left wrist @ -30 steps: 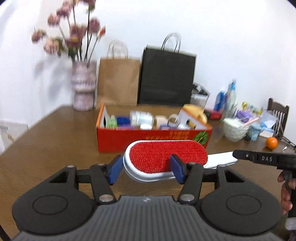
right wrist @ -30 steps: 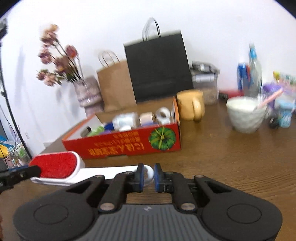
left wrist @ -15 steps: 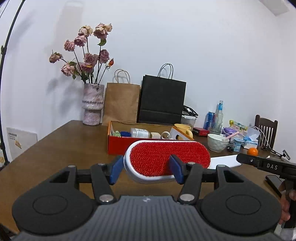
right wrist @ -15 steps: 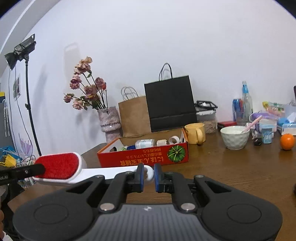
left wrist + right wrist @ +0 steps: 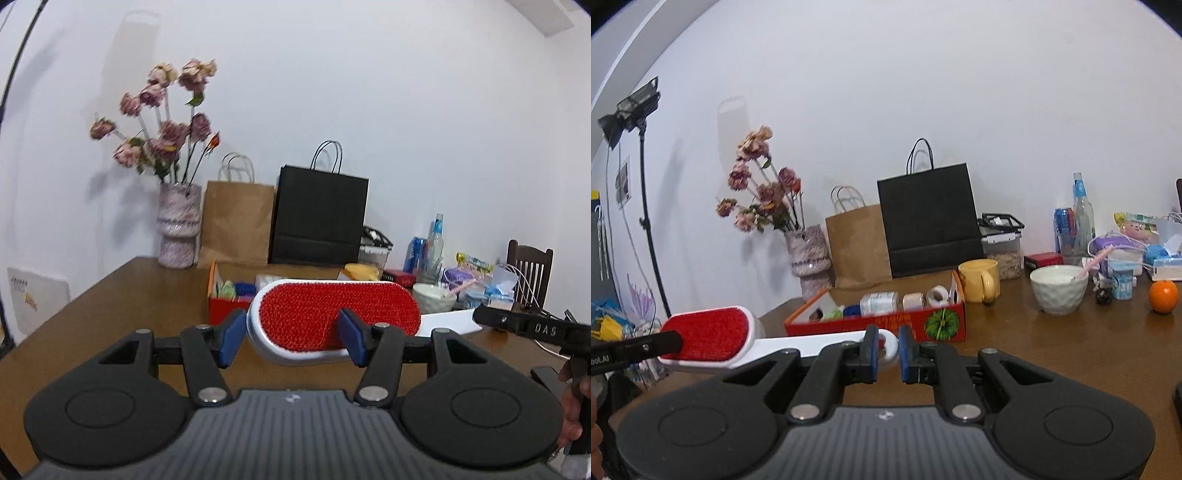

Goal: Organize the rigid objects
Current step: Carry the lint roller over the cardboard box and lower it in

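My left tool [image 5: 290, 341] clamps the wide red head of the lint brush [image 5: 338, 315], and my right tool [image 5: 887, 353] is closed on the ring at its white handle end. I hold both ends so the long brush stays level above the tabletop [image 5: 1071, 343], near the red box [image 5: 879, 325] where I judge it belongs.

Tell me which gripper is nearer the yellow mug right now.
Right. The right gripper, shut on the lint brush handle, is nearer the yellow mug. The left gripper clamps the brush's red head, farther away, across the red box.
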`<state>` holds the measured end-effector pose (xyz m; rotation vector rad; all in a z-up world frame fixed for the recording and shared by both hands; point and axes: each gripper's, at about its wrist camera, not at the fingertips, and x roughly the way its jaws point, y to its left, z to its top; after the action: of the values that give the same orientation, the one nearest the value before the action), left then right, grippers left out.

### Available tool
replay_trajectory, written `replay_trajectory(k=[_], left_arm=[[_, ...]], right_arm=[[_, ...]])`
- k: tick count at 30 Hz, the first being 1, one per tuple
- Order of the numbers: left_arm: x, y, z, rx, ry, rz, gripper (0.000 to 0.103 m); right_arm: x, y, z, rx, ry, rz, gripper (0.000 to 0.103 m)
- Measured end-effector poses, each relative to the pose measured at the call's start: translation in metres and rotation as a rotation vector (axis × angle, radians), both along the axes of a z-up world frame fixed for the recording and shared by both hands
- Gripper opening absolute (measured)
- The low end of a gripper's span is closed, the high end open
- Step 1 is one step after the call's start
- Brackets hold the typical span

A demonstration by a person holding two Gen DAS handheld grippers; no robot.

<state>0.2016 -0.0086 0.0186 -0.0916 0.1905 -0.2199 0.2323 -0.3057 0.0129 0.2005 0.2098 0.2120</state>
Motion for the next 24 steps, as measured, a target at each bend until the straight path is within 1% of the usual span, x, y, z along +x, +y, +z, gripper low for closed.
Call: replay_trajectory(k=[3, 6, 9, 13, 15, 18, 21, 24], left_arm=[[0.040, -0.003, 0.013, -0.015, 0.009, -0.030, 0.055], [0.088, -0.005, 0.024, -0.037, 0.040, -0.043, 0.055], [0.133, -0.008, 0.033, -0.033, 0.064, -0.052, 0.055], [0.194, -0.008, 0.043, -0.029, 0.130, -0.045, 0.055], [0.224, -0.006, 0.044, -0.024, 0.174, -0.043, 0.055], [0.260, -0.005, 0.042, -0.010, 0.226, -0.034, 0.055], [0.295, -0.004, 0.032, 0.002, 0.291, -0.027, 0.055], [0.325, -0.004, 0.016, 0.008, 0.359, -0.019, 0.055]], right_arm=[[0.032, -0.002, 0.015, -0.012, -0.015, -0.029, 0.012], [0.077, -0.008, 0.032, -0.011, -0.010, -0.029, 0.012], [0.123, -0.015, 0.045, -0.007, 0.017, -0.021, 0.012], [0.192, -0.021, 0.050, 0.015, 0.101, 0.003, 0.012], [0.220, -0.020, 0.047, 0.014, 0.134, 0.008, 0.012], [0.260, -0.016, 0.034, 0.000, 0.198, 0.013, 0.012], [0.297, -0.014, 0.017, -0.003, 0.271, 0.015, 0.012], [0.328, -0.011, -0.004, -0.016, 0.356, 0.015, 0.012]])
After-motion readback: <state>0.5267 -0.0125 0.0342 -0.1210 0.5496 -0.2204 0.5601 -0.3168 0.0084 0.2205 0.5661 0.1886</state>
